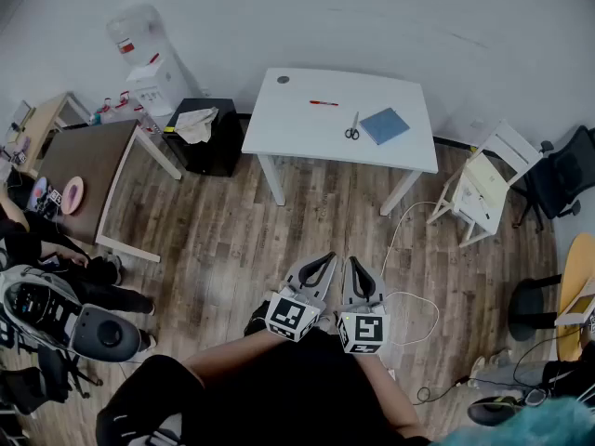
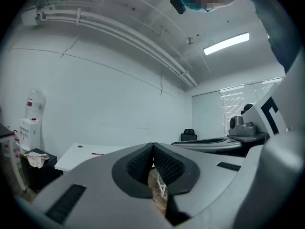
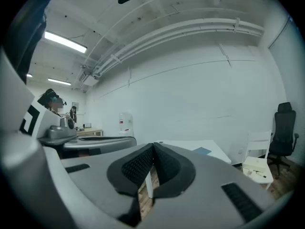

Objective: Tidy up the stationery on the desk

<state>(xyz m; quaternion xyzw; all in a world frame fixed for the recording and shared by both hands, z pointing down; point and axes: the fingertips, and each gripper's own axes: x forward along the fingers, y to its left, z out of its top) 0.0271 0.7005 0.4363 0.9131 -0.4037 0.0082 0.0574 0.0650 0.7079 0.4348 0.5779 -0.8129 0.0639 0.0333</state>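
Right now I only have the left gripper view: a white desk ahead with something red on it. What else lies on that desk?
Observer: The head view shows scissors on the white desk, to the right of that red pen in that picture.
Operator: Anything beyond the scissors?
Observer: A blue notebook lies flat, close beside the scissors on their far side from the pen. Whether the two touch I cannot tell.
Operator: Is my other gripper carrying anything?
Observer: No. The right gripper view shows the right gripper shut, with nothing between its pads.
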